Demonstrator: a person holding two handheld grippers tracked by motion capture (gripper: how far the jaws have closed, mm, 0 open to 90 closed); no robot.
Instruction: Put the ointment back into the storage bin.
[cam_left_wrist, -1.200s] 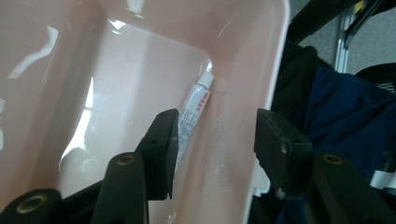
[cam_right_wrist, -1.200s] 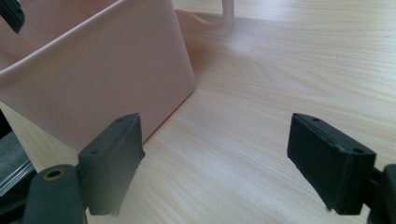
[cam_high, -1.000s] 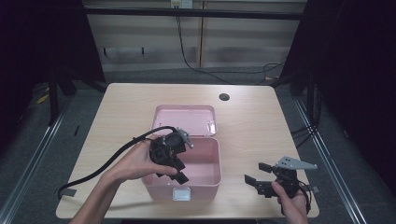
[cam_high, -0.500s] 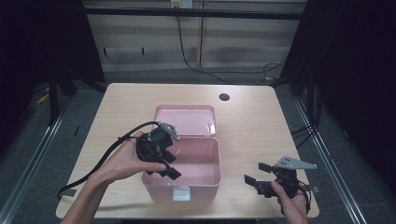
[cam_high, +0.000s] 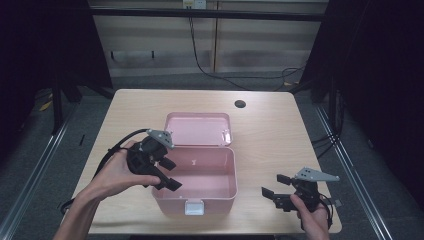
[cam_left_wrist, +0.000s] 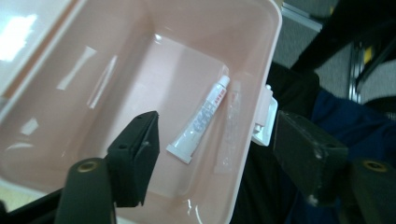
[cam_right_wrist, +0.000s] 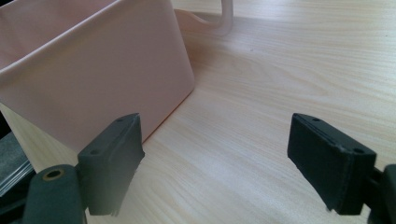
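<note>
Two grippers stand wide open and empty, the left gripper over the pink box whose tube lies against the near wall, the right gripper resting on the bench; a jaw could strike that wall and shift the box.

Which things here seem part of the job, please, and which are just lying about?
Likely in use:
pink box, lid open
white tube inside it
left hand-held gripper, open at the box

Just about:
right hand-held gripper, open, idle
table hole
</note>
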